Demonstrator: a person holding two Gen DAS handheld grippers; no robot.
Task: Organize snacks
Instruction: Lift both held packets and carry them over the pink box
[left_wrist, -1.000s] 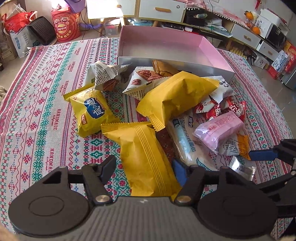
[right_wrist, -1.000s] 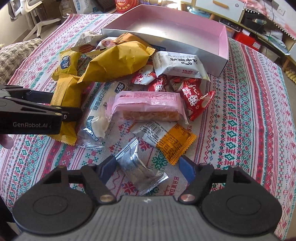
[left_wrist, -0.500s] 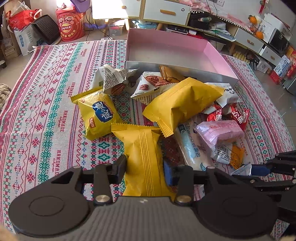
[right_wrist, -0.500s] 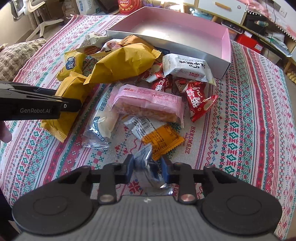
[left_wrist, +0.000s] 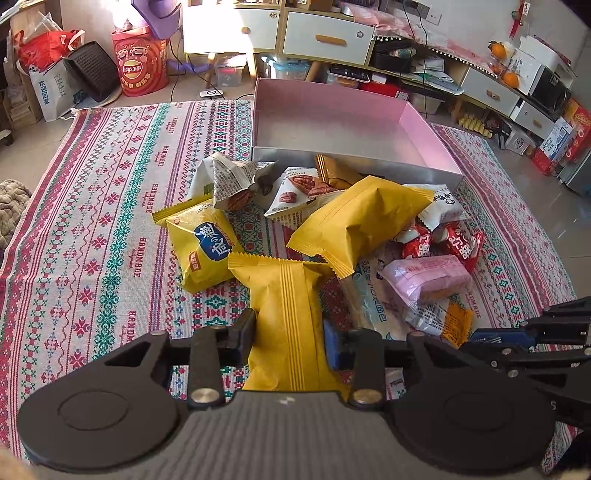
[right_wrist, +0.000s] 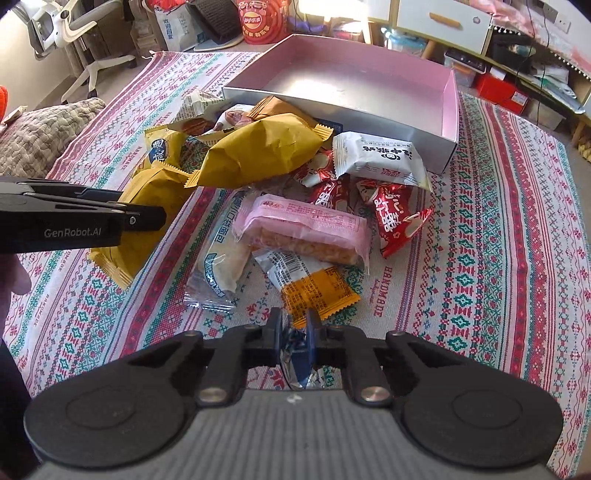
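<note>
Our left hand-held gripper (left_wrist: 290, 334) has its jaws closing on the near end of a long yellow packet (left_wrist: 284, 310), both pads already against its sides. Our right hand-held gripper (right_wrist: 295, 338) is clamped tight on a crinkled silver packet (right_wrist: 297, 360), lifted at the near edge of the pile. The other snacks lie heaped on the patterned cloth (left_wrist: 92, 236): a pink bar (right_wrist: 303, 229) in the middle, red packets (right_wrist: 395, 218) at its two o'clock, a big yellow bag (right_wrist: 258, 151) at its eleven o'clock. The pink box (right_wrist: 354, 81) sits at twelve o'clock, touching the pile, with nothing in it
</note>
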